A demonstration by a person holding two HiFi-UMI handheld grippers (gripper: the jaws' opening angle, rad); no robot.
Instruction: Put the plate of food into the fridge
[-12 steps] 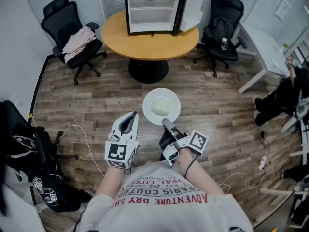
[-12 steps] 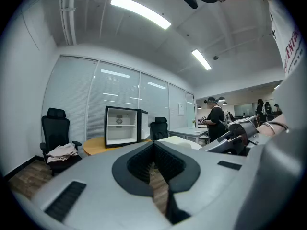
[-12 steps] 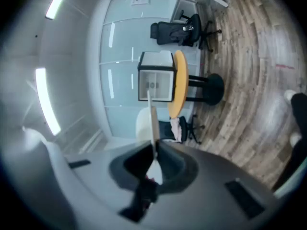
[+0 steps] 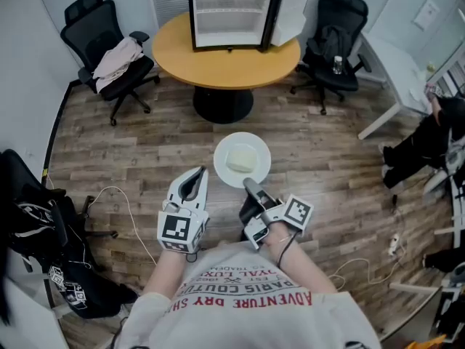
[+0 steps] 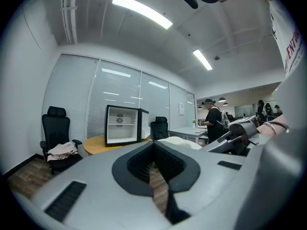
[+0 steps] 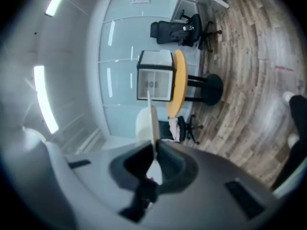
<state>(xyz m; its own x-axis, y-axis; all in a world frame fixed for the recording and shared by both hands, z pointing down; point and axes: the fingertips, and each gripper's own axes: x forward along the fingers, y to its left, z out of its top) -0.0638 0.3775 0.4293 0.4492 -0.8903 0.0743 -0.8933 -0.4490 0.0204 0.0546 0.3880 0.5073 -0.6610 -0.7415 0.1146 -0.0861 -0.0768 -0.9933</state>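
The open fridge (image 4: 231,13) stands on the round desk (image 4: 225,65) well ahead of both my tongs, across a stretch of plank floor (image 4: 145,144). Its door is swung out to my right and its white inside faces me. The plate (image 4: 224,171) hangs in the air just in front of my right tongs (image 4: 251,186), which are clenched on its near rim. The plate sits a little ahead and to the right of my left tongs (image 4: 195,177). The food (image 4: 241,158) lies in the plate's middle, apart from the tips.

I hold both tongs low and close to my chest, pointing forward at the desk. The right tongs are rolled onto their side, so in the right gripper view the plate shows edge-on as a thin line between the jaws. The left tongs are closed with nothing in them.

The desk has a smooth orange-brown top on a dark pedestal. The fridge is a black box. The plate is round and white, and the food is a pale, squarish block.
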